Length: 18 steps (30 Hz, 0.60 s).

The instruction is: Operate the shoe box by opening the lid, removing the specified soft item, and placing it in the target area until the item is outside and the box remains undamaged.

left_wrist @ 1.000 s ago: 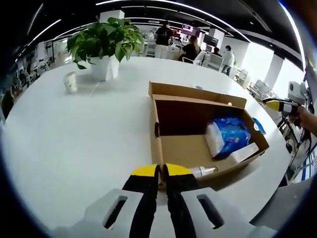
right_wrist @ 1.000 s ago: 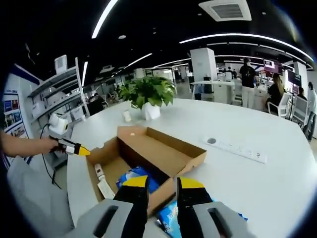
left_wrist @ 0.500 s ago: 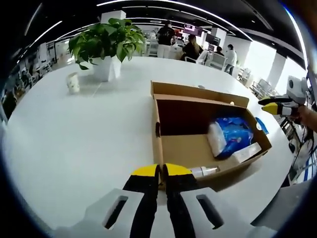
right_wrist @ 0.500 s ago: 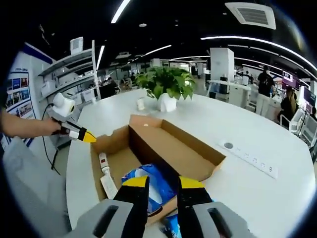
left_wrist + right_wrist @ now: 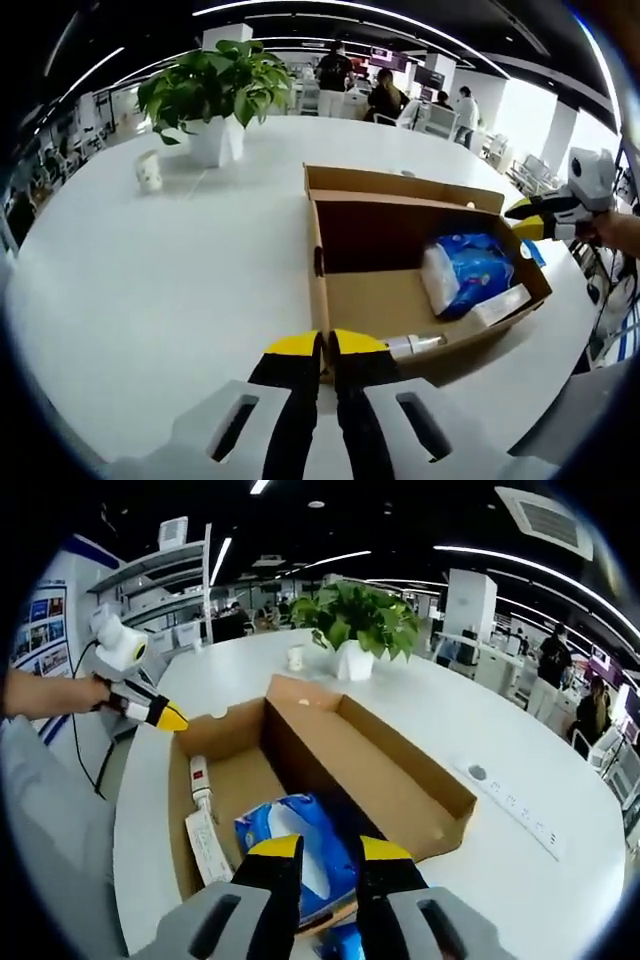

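The left gripper [image 5: 328, 350] rises from the bottom with its yellow-tipped jaws almost together, at the near rim of the open shoe box [image 5: 345, 300] on the white table [image 5: 150, 270]. Inside the box lie a blue soft pack [image 5: 463, 275], a flat white item [image 5: 495, 307] and a small white tube [image 5: 410, 346]. The right gripper [image 5: 535, 215] comes in from the right beside the box's far corner; a potted plant [image 5: 212, 95] and a small cup [image 5: 148, 170] stand well apart on the table
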Available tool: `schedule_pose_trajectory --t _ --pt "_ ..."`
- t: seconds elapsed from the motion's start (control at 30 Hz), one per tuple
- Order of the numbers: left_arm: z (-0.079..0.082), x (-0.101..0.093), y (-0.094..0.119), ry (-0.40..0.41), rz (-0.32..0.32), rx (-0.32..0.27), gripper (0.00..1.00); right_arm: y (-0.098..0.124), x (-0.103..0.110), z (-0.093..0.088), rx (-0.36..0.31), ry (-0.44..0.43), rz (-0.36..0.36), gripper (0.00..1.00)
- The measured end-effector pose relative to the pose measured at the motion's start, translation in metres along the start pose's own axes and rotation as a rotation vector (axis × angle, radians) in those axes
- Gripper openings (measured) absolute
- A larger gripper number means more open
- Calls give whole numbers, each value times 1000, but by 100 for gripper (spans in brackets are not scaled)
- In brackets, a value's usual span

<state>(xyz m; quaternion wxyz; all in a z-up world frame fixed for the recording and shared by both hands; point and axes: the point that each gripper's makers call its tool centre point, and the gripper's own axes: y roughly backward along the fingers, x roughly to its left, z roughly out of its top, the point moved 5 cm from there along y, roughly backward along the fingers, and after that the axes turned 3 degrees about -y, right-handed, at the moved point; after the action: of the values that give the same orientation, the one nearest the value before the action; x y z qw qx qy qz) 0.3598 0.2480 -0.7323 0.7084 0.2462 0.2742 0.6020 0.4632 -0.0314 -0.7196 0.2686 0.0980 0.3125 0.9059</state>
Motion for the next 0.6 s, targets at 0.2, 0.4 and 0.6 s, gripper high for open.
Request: schedule_pose_trajectory --t 0.2,0.4,0.6 --pt "0 0 0 -7 3 1 1 -10 -1 -5 44 54 -7 17" --pt "0 0 0 -12 4 2 1 -18 -4 -5 73 112 -19 16" --pt "0 0 0 -16 4 3 1 -28 0 -6 98 152 -21 14"
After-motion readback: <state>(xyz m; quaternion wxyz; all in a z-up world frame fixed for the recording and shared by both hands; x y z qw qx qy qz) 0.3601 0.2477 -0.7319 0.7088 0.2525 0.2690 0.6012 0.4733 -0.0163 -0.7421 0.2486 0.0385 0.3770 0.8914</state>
